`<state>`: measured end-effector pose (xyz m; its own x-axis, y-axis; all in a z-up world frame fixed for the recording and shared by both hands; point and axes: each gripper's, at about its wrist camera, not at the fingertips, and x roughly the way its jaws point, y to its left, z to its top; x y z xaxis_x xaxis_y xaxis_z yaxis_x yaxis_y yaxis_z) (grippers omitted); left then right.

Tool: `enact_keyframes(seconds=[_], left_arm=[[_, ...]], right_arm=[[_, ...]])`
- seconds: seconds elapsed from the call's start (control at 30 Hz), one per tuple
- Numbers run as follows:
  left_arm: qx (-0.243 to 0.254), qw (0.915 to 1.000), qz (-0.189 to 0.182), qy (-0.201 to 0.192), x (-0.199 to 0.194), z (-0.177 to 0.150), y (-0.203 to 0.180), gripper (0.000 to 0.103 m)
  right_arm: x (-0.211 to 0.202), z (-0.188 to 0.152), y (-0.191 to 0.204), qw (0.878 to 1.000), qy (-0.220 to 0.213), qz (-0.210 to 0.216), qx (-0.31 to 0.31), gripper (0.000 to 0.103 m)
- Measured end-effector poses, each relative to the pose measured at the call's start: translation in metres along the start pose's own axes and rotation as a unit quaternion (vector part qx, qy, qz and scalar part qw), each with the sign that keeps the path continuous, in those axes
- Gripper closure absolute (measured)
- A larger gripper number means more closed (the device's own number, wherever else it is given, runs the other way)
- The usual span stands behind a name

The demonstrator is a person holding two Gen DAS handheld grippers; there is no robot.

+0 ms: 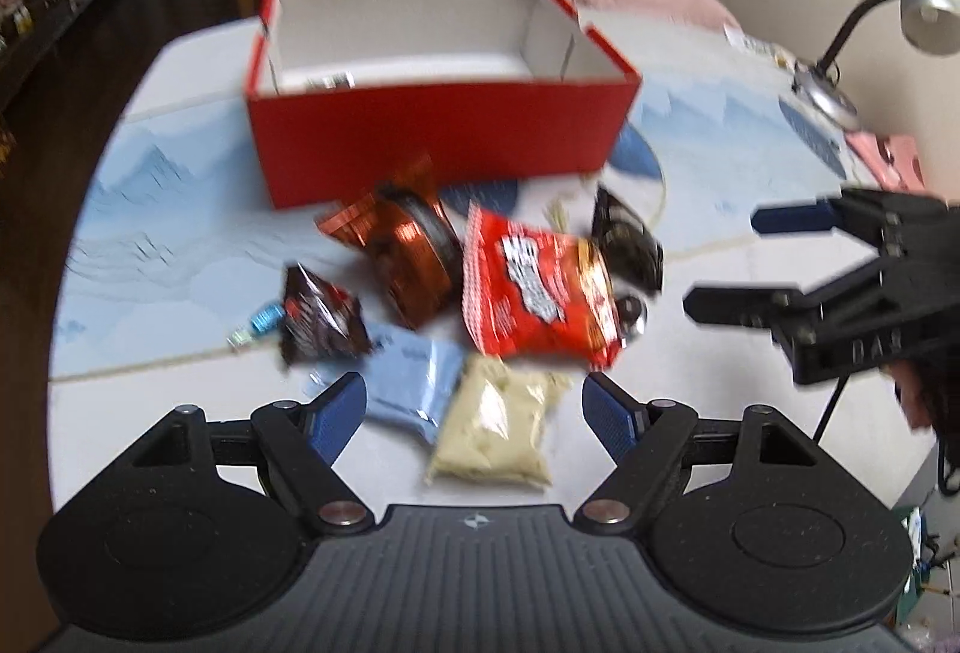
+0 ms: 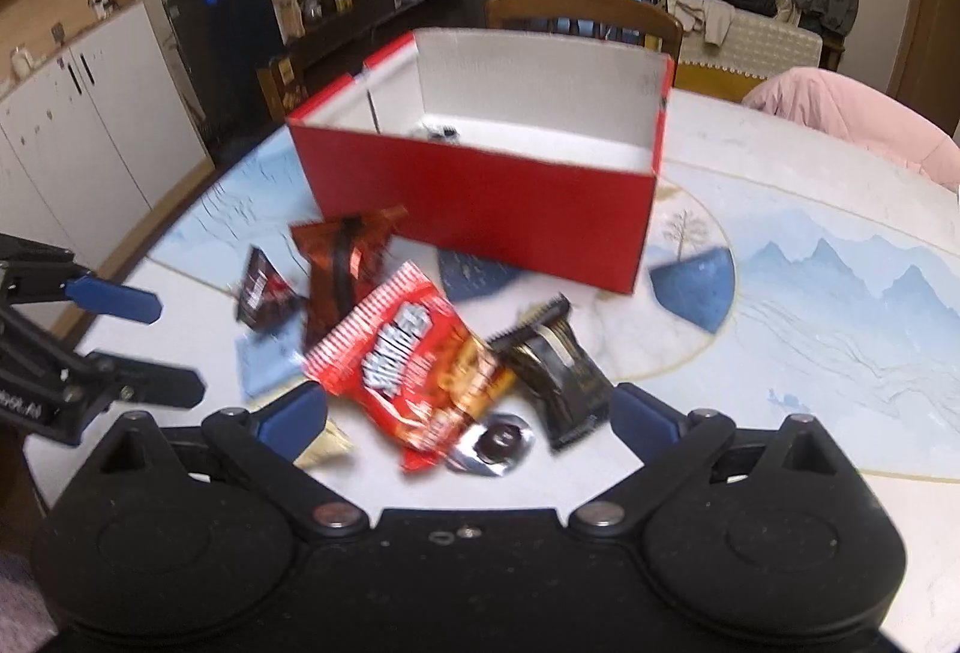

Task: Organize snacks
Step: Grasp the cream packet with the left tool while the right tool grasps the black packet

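Note:
An open red box [image 1: 432,137] [image 2: 480,197] with a white inside stands at the back of the table, a small dark item on its floor. Snacks lie scattered in front of it: a red bag [image 1: 534,293] [image 2: 408,359], a copper packet [image 1: 408,257], a dark red packet [image 1: 321,320], a black packet [image 2: 558,365], a foil-wrapped chocolate [image 2: 498,443]. My left gripper [image 1: 474,407] hangs open above a light blue packet [image 1: 414,383] and a beige packet [image 1: 498,431]. My right gripper [image 2: 468,413] is open over the red bag's near end, holding nothing.
The table [image 1: 150,173] has a blue mountain print. A wooden chair [image 2: 582,17] stands behind the box. A desk lamp [image 1: 924,11] is at the right edge, with a pink cushion [image 2: 858,113] beyond. A small teal candy [image 1: 258,326] lies left of the pile.

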<state>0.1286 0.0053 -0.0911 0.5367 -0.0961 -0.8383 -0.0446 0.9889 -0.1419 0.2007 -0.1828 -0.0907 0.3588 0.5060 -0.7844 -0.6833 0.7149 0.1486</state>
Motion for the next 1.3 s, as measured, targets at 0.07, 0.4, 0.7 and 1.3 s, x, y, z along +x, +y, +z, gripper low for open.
enact_keyframes(seconds=[0.07,0.4,0.7,1.3], left_arm=[[-0.001,0.9999,-0.002,0.015,0.01,-0.003,-0.002,0.024],[-0.012,0.9975,-0.014,0.068,0.048,-0.01,-0.007,0.024],[-0.031,0.9953,-0.005,0.091,0.067,-0.008,0.0,0.025],[-0.046,0.9915,-0.017,0.12,0.08,-0.01,0.004,0.046]], right_arm=[[0.007,-0.001,-0.009,1.0,0.012,0.0,0.001,0.004],[0.05,0.005,-0.04,0.998,0.06,0.003,-0.03,0.012],[0.09,0.015,-0.053,0.992,0.107,-0.001,-0.073,0.022],[0.106,0.019,-0.053,0.993,0.104,-0.007,-0.052,0.058]])
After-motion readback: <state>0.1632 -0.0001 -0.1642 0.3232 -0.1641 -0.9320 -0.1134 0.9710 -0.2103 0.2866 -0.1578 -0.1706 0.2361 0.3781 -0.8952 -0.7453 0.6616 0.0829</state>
